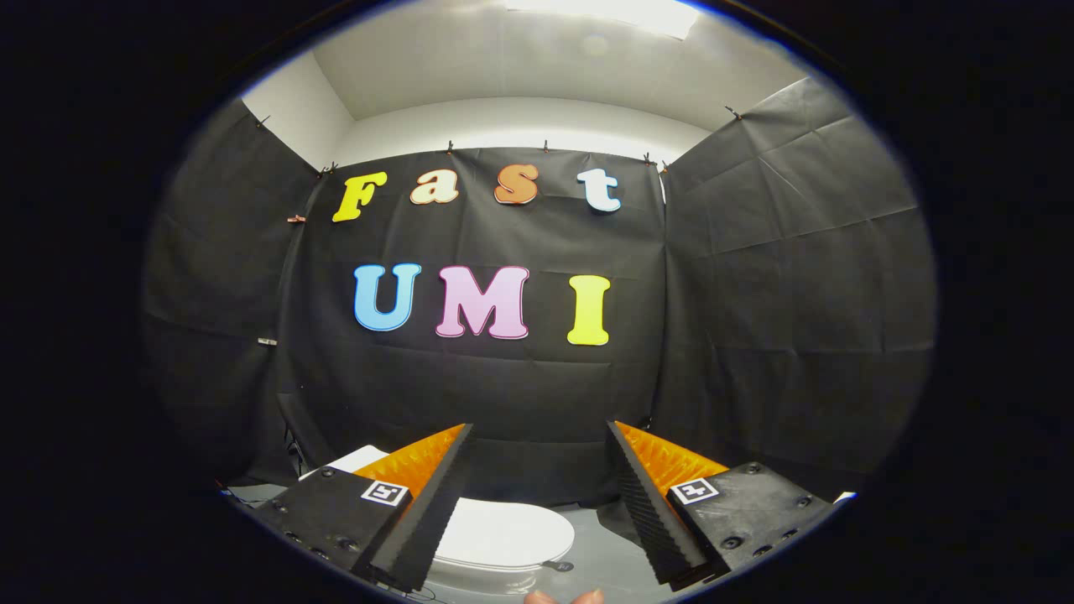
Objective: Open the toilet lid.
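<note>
Black cloth walls close the booth around a white toilet [470, 579] on the grey floor [600, 549]. Its lid [503, 534] lies shut, below the tongs [537, 436], which are wide open and empty. Probably stiff, smooth, light plastic; lift it at the front rim.

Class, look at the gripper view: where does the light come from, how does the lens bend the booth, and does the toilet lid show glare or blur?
Gripper view: a bright ceiling panel overhead is blown out; the fisheye bows the black cloth walls outward; the white, closed toilet lid, below and between the open tongs, looks evenly lit with soft sheen, reasonably sharp.
</note>
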